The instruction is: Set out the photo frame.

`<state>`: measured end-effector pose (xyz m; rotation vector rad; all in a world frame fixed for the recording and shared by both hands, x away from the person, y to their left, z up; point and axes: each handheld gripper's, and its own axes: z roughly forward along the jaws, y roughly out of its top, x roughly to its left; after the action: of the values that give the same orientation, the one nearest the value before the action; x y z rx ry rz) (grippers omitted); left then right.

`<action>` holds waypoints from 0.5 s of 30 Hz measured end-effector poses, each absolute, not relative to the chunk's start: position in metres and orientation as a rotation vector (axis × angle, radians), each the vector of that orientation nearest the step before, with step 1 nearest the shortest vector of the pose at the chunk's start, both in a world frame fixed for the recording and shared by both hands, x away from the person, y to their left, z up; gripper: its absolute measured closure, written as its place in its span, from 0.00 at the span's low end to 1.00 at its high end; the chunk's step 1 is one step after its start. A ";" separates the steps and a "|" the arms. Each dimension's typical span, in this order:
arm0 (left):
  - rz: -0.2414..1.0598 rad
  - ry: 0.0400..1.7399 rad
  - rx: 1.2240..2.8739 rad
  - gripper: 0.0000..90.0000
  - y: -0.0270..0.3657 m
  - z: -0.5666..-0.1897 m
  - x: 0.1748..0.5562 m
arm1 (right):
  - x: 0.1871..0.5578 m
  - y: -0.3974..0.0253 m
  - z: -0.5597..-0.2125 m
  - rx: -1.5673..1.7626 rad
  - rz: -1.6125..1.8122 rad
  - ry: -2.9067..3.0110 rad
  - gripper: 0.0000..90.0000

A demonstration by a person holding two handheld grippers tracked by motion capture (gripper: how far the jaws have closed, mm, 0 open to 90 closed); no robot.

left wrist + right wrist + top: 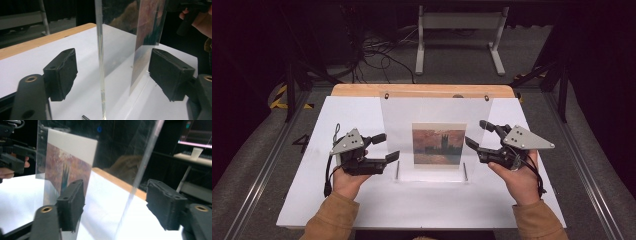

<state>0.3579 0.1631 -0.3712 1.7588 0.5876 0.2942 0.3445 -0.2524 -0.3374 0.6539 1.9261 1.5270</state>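
A clear acrylic picture frame (435,107) stands upright in the middle of the white board (337,200). It holds a print (438,145) of a reddish sky over a dark building. My left gripper (387,147) is open at the frame's left edge. In the left gripper view that clear edge (100,62) runs up between the two pads (62,72), not touching either. My right gripper (477,133) is open at the right edge. That edge (145,162) stands between the right gripper's pads (166,205), with the print (65,167) to its left.
Two small dark pins (397,169) (465,171) lie on the board by the frame's foot. A wooden strip (422,90) borders the far edge. Beyond the table are a white metal stand (459,30) and floor cables (377,50). A paper cup (196,152) sits on a distant desk.
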 end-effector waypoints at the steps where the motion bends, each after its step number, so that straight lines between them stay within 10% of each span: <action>1: 0.302 0.591 1.762 0.24 0.165 -0.370 0.356 | 0.343 -0.254 -0.337 0.666 1.525 1.935 0.31; 15: 0.361 0.689 1.805 0.13 0.199 -0.379 0.339 | 0.321 -0.295 -0.330 0.774 1.488 1.992 0.22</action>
<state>0.3392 0.1993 -0.3791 1.8055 0.6888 0.3605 0.3215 -0.2951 -0.3296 0.7743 1.9923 1.4876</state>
